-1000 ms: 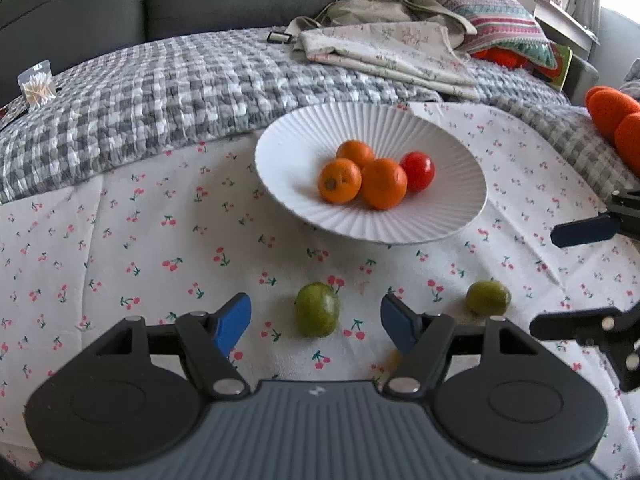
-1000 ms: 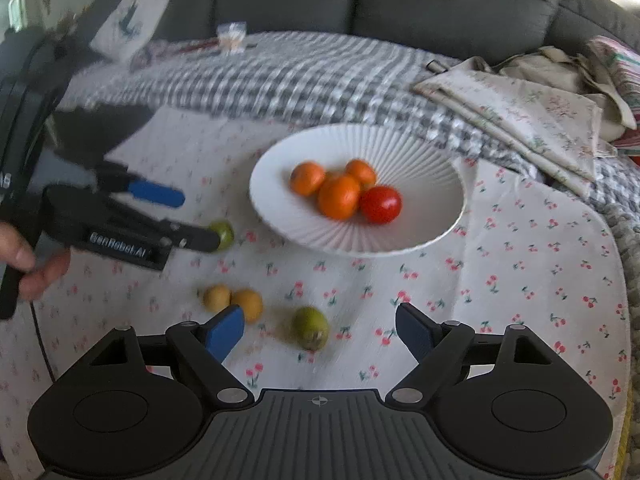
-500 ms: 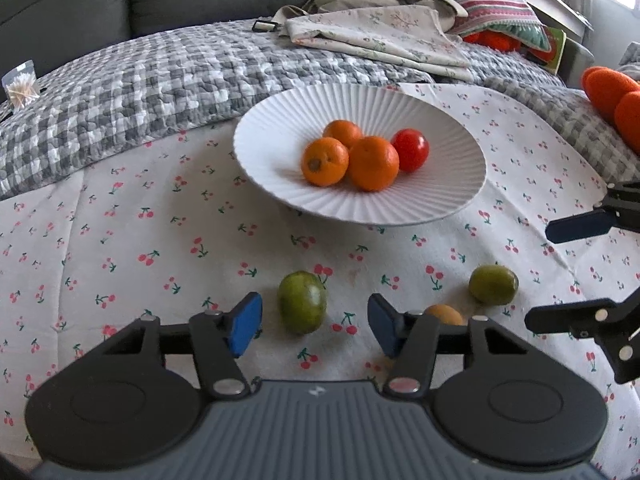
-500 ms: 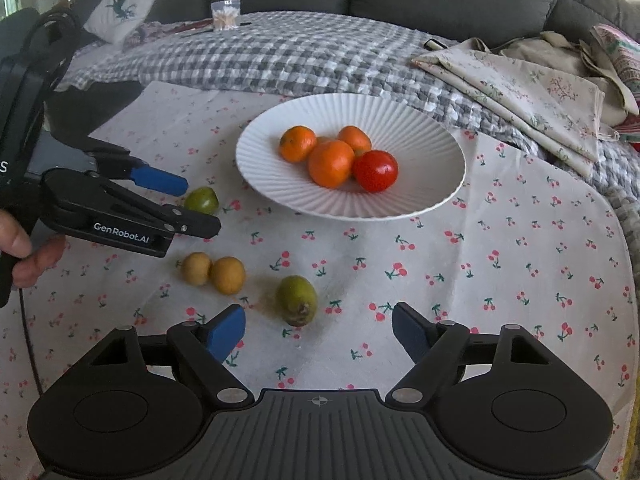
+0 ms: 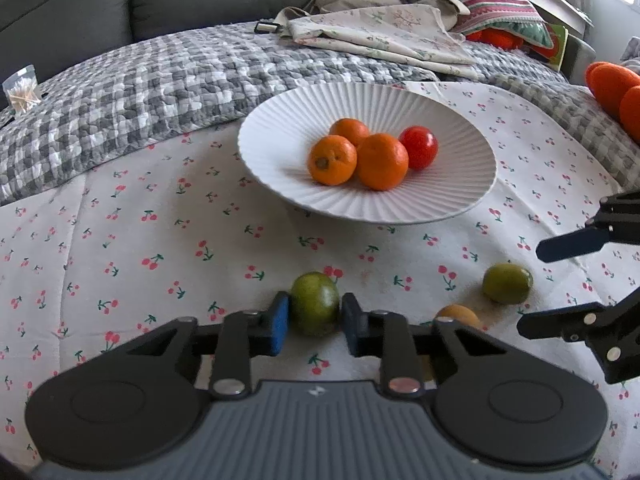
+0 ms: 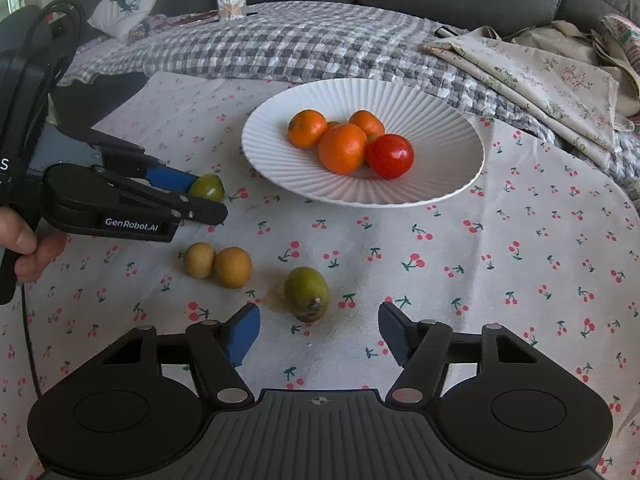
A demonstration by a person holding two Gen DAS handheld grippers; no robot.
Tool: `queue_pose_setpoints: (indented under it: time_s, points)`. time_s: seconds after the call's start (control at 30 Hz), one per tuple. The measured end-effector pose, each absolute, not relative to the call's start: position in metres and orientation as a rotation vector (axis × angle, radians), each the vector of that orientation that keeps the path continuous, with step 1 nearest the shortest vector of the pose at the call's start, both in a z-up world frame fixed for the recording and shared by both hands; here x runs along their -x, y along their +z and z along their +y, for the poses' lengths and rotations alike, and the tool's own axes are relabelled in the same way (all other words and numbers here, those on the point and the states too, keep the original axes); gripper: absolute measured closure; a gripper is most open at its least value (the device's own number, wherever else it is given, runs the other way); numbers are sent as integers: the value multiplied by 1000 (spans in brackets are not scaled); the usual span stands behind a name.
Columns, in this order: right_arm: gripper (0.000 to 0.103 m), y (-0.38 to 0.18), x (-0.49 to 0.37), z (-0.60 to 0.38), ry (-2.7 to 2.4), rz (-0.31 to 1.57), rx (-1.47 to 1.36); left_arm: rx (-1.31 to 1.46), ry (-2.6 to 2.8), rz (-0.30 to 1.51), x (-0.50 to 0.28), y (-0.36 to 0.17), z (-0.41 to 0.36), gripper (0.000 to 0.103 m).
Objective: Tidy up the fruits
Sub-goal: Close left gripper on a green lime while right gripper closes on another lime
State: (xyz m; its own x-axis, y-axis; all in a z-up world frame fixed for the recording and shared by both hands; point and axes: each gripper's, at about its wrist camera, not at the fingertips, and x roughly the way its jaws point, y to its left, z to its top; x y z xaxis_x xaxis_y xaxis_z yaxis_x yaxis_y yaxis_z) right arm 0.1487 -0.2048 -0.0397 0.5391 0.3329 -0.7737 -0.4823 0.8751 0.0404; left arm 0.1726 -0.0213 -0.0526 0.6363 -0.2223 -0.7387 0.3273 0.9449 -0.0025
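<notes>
A white ribbed plate (image 5: 460, 184) (image 6: 448, 168) holds three oranges (image 5: 380, 162) and a red tomato (image 5: 418, 147) (image 6: 390, 156). My left gripper (image 5: 314, 322) (image 6: 200, 200) is closed around a green fruit (image 5: 314, 304) (image 6: 208, 187) that rests on the cherry-print cloth; its blue pads touch both sides. A second green fruit (image 5: 507, 283) (image 6: 307, 294) lies just ahead of my right gripper (image 6: 318, 330) (image 5: 540, 284), which is open and empty. Two yellow-brown fruits (image 6: 218, 266) lie side by side left of it.
A grey checked blanket (image 5: 140, 88) and folded floral cloths (image 5: 380, 32) lie behind the plate, before a dark sofa. A small container of cotton swabs (image 6: 231, 5) stands at the back. Orange plush objects (image 5: 616, 88) sit at the far right.
My left gripper moved forward and closed its fingers onto the green fruit. My right gripper moved closer to the second green fruit and stays open.
</notes>
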Motion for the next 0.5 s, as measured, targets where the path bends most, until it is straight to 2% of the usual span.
queue_pose_setpoints:
  time_s: [0.43, 0.5]
  points:
    - [65, -50, -156, -195, 489, 883, 197, -129, -314, 819, -170, -52, -21, 78]
    - [73, -50, -158, -195, 489, 881, 197, -133, -314, 819, -170, -52, -21, 78]
